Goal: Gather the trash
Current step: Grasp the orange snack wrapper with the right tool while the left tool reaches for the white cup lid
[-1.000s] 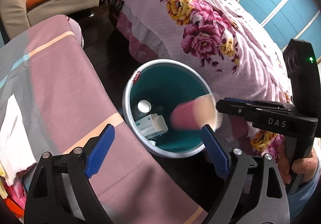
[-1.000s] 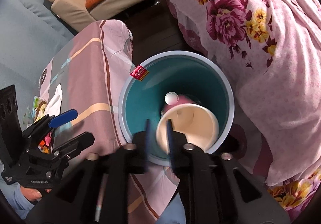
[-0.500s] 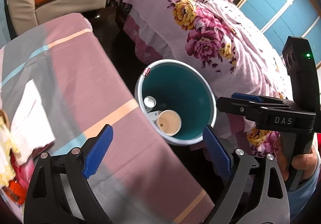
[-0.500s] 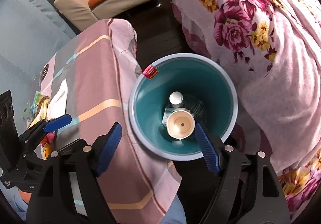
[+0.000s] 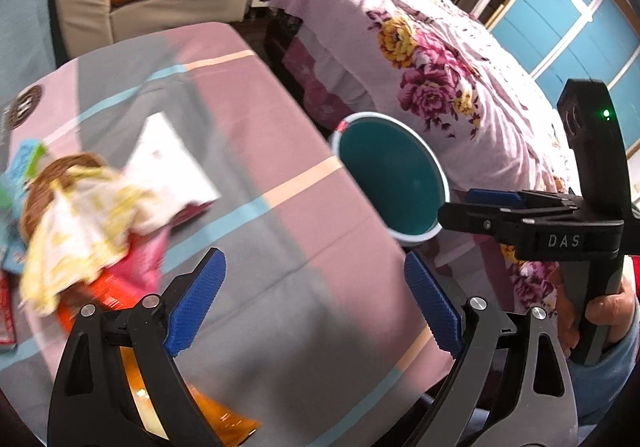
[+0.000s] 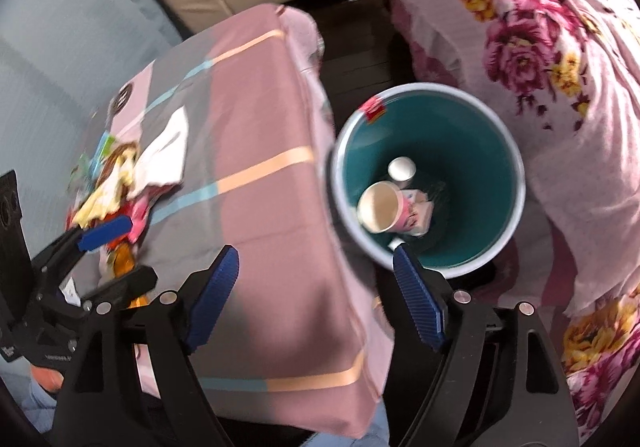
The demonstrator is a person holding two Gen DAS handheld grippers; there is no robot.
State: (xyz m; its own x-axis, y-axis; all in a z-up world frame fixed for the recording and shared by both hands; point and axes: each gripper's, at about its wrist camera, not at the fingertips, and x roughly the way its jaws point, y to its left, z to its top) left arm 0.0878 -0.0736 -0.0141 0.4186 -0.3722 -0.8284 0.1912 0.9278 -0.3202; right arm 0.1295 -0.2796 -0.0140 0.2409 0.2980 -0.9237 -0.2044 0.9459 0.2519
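My left gripper [image 5: 312, 303] has its blue fingers [image 5: 196, 301] spread wide over the table [image 5: 280, 247], holding nothing. My right gripper [image 6: 316, 295] is spread just as wide and empty, one finger above the table edge, the other at the near rim of the trash bin [image 6: 516, 183]. A paper cup [image 6: 382, 207] lies inside the bin. More trash [image 5: 88, 215] is piled on the table's left side.

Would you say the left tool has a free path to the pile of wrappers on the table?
Probably yes: the left tool is open and empty, and only bare tablecloth lies between it and the wrapper pile.
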